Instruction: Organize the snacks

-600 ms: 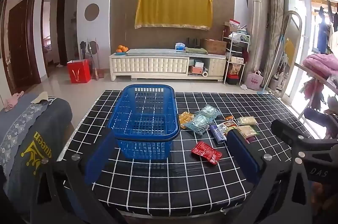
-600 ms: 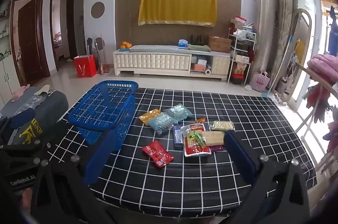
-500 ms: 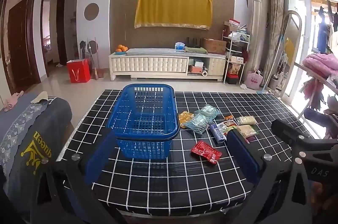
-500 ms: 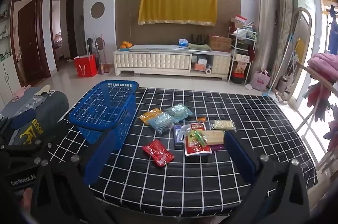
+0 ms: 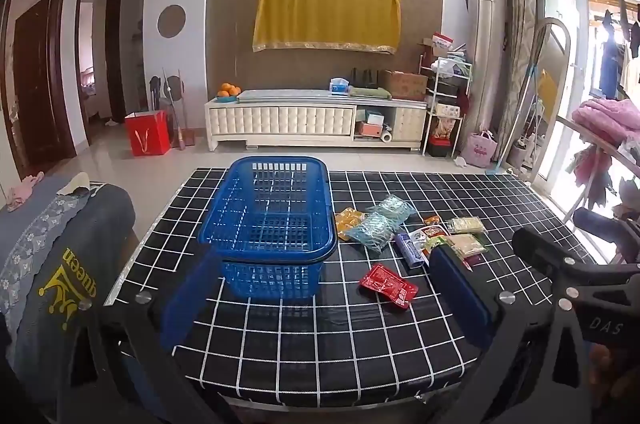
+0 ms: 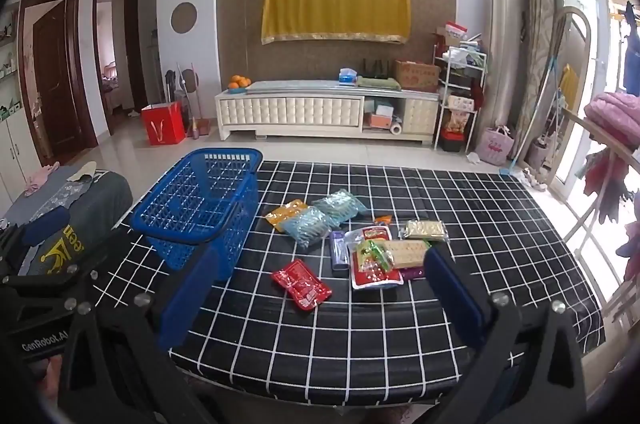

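1. Two handheld grippers look forward over a bench [image 5: 360, 344] covered in a black cloth with a white grid. Both hang above its near edge, apart from everything on it.
2. The left gripper [image 5: 324, 300] has its two blue fingers spread wide and holds nothing. The right gripper [image 6: 320, 300] is the same: fingers spread wide, nothing between them.
3. A blue plastic basket [image 5: 269, 224] with open lattice walls stands upright on the left part of the bench. It looks empty.
4. The snacks lie loose in a cluster just to the right of the basket, none inside it.
5. Closest to the grippers is a red packet [image 6: 301, 284], lying flat and apart from the others.
6. Behind it are an orange packet [image 6: 284, 211] and two pale blue packets [image 6: 310, 229] that overlap, close by the basket wall.
7. To the right are a small purple packet [image 6: 339, 251], a larger red and white packet [image 6: 374, 260] with a green item resting on it, and two beige packets [image 6: 425, 229].
8. Judging from this, the sorting has not begun; the step in hand is the approach to a first snack.
9. The next move probably calls for lowering one gripper over the red packet, closing on its thin edge, lifting, and releasing it in the basket. Flat packets may slip on the cloth.
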### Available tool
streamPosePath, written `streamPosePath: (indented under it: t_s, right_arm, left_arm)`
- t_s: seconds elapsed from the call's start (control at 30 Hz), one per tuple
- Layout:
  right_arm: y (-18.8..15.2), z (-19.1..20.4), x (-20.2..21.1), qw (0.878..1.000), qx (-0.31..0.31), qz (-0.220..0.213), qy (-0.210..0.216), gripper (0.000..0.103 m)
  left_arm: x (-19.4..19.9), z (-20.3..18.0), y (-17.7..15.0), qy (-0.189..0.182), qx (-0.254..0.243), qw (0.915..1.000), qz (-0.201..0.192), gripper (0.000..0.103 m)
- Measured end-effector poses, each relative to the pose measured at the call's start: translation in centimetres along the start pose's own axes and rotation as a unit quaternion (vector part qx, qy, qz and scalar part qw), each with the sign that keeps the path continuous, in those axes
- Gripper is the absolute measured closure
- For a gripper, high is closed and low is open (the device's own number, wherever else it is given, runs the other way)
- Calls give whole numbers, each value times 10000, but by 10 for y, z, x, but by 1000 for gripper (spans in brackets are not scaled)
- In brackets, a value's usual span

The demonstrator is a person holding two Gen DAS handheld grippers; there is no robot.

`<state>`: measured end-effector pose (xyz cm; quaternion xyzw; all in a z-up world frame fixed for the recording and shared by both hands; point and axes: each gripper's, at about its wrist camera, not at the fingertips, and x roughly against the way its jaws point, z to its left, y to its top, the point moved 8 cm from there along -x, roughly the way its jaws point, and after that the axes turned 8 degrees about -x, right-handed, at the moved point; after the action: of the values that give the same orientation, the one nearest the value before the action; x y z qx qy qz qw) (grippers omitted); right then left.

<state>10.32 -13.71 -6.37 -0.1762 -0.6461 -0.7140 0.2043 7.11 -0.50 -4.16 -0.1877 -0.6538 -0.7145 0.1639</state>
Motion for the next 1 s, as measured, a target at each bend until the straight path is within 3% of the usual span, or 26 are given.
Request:
streamPosePath:
  t_s: [1.0]
  right_arm:
    - [-2,-3,3,10000,-50,39,45,0]
  left_arm:
    - [5,-4,0,18,-44,10000,3,0]
